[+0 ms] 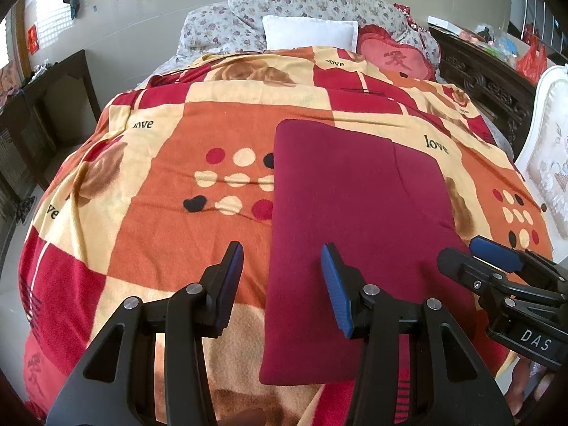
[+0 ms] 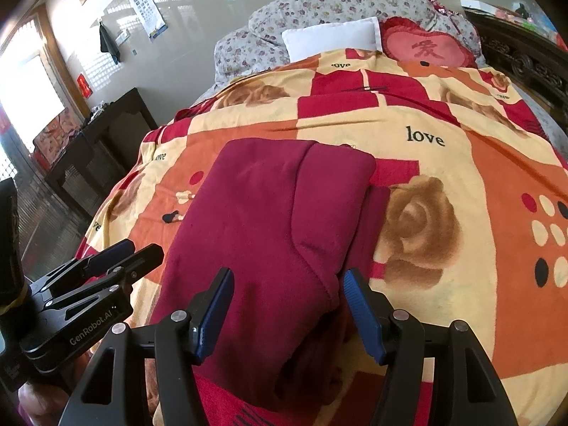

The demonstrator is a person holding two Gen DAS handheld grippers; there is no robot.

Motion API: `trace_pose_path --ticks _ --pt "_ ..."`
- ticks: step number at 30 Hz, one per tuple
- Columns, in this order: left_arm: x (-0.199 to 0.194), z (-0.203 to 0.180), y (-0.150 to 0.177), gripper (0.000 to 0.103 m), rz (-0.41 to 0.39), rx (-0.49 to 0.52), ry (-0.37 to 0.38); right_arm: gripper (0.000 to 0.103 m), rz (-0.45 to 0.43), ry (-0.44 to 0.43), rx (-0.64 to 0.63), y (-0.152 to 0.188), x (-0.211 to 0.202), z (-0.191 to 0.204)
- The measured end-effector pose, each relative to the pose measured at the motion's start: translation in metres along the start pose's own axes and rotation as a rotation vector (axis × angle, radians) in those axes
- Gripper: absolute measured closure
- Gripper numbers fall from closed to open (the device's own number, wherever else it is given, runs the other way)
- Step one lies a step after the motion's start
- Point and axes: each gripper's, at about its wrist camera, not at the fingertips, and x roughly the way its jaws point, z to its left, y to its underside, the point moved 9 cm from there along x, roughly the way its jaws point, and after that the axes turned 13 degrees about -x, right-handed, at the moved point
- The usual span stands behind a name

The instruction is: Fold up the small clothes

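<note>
A dark red garment [image 1: 355, 220] lies folded into a long rectangle on the patterned bed blanket [image 1: 159, 195]. It also shows in the right wrist view [image 2: 262, 220], with a folded layer on its right side. My left gripper [image 1: 282, 266] is open and empty, just above the garment's near left edge. My right gripper [image 2: 287, 294] is open and empty, over the garment's near end. The right gripper [image 1: 472, 252] shows at the garment's right edge in the left wrist view. The left gripper [image 2: 131, 248] shows at the garment's left edge in the right wrist view.
A white pillow [image 1: 310, 32], a red heart cushion [image 1: 397, 58] and a floral quilt [image 1: 301, 0] lie at the bed's head. A dark carved headboard [image 1: 479, 81] and a white chair [image 1: 546, 163] stand at the right. A dark cabinet [image 2: 96, 152] stands at the left.
</note>
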Motion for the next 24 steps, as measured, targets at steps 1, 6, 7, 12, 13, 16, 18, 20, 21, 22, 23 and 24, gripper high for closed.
trace_pose_path --ticks 1,6,7,12,13,16,18,20,21,22,23,24 --pt "-0.0002 -0.0005 0.0000 0.058 0.000 -0.001 0.001 0.041 0.001 -0.002 0.000 0.0002 0.0007 0.0005" --pt "0.0016 -0.0002 0.0019 0.058 0.002 0.002 -0.002 0.041 0.005 -0.006 -0.001 0.0003 0.0029 0.0013" --pt "0.0018 -0.0002 0.0020 0.058 0.003 0.002 -0.002 0.041 0.007 -0.007 -0.001 0.0008 0.0037 0.0017" --pt "0.0026 -0.0003 0.0032 0.058 0.006 -0.002 -0.001 0.041 0.017 -0.011 -0.004 0.0008 0.0075 0.0018" --pt "0.0030 0.0000 0.0036 0.058 0.008 -0.002 0.000 0.041 0.018 -0.012 -0.004 0.0007 0.0077 0.0017" --pt "0.0028 -0.0003 0.0037 0.058 0.008 0.000 -0.002 0.041 0.017 -0.012 -0.003 0.0008 0.0076 0.0021" --pt "0.0034 0.0004 0.0052 0.058 0.008 0.003 -0.001 0.041 0.018 -0.010 -0.004 0.0009 0.0079 0.0021" --pt "0.0051 0.0012 0.0056 0.058 0.009 0.008 -0.003 0.041 0.021 -0.013 -0.005 0.0010 0.0079 0.0024" --pt "0.0058 0.0008 0.0053 0.058 0.011 0.008 -0.003 0.041 0.023 -0.013 -0.005 0.0010 0.0086 0.0023" --pt "0.0062 0.0012 0.0053 0.058 0.013 0.007 -0.003 0.041 0.025 -0.014 -0.005 0.0011 0.0094 0.0022" --pt "0.0067 0.0022 0.0055 0.058 0.014 0.007 -0.003 0.041 0.026 -0.016 -0.005 0.0012 0.0099 0.0019" --pt "0.0067 0.0015 0.0048 0.058 0.014 0.008 -0.004 0.041 0.028 -0.017 -0.006 0.0013 0.0104 0.0022"
